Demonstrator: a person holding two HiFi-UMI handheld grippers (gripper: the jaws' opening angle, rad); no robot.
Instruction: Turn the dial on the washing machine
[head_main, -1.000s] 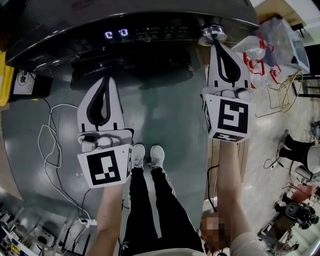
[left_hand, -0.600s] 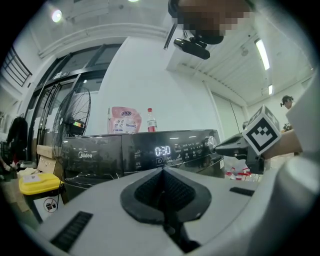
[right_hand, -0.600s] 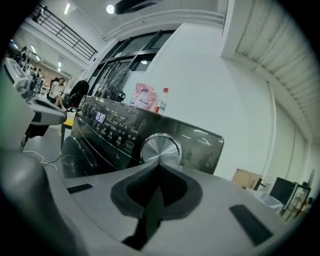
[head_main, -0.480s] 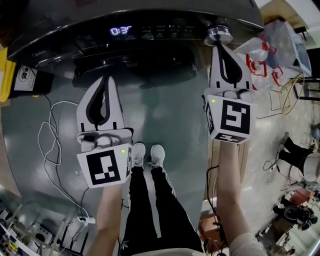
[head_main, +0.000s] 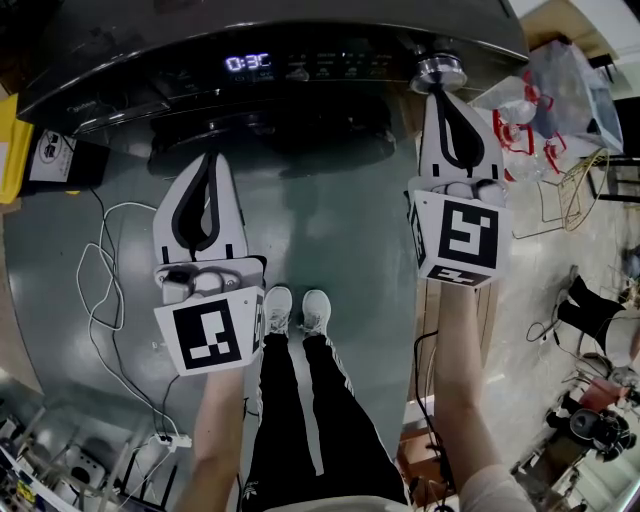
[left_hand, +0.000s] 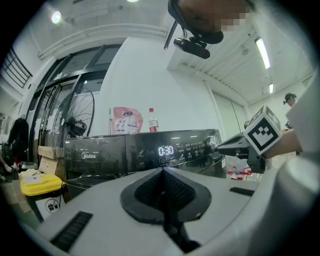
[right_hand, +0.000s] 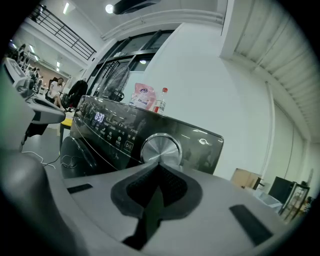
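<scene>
right gripper (head_main: 441, 95): jaws pressed together, empty, tip at dial (head_main: 437, 70) just ahead. left gripper (head_main: 210, 160): likewise closed, empty. likely needed parting round dial for a firm twist.

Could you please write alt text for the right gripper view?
The right gripper, jaws together, points its tip at the lower edge of a silver dial on a dark washing machine. A bottle and pouch stand on top.
</scene>
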